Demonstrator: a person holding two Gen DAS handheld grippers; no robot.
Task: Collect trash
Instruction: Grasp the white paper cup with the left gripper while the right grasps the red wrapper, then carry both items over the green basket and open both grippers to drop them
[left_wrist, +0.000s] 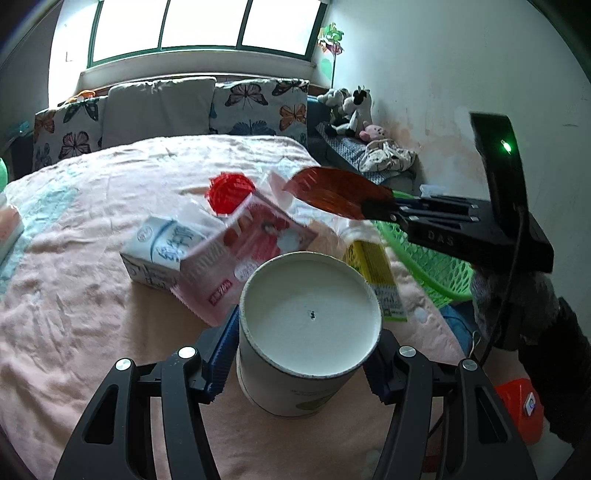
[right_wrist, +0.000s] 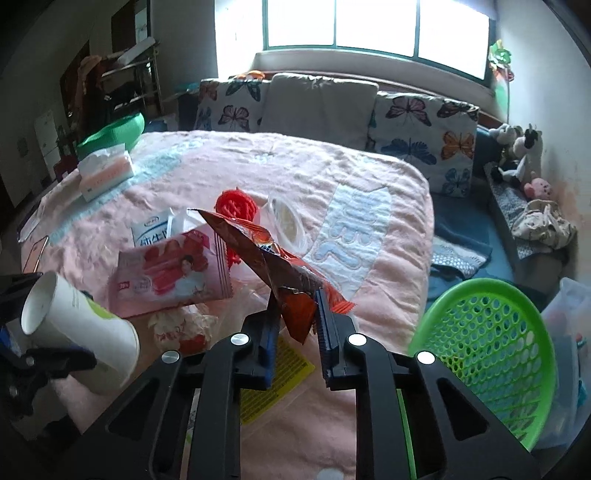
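Note:
My left gripper (left_wrist: 303, 354) is shut on a white paper cup (left_wrist: 310, 325), its blue pads pressing both sides; the cup's open mouth faces the camera and it hangs tilted above the pink bedspread. In the right wrist view my right gripper (right_wrist: 295, 325) is shut on the lower end of an orange-red snack wrapper (right_wrist: 266, 254), lifted off the bed. On the bed lie a pink packet (right_wrist: 170, 277), a white milk carton (right_wrist: 151, 229), a red mesh ball (right_wrist: 236, 206), a yellow packet (right_wrist: 273, 384) and a clear plastic bag (right_wrist: 288, 221). A green mesh basket (right_wrist: 487, 347) stands right of the bed.
A tissue box (right_wrist: 105, 168) and a green bowl (right_wrist: 110, 133) sit at the bed's far left. Butterfly pillows (right_wrist: 417, 129) line the headboard under the window. Soft toys (right_wrist: 517, 155) and folded cloths fill the gap by the right wall. A sleeve and gloved hand (left_wrist: 517, 302) hold the right gripper.

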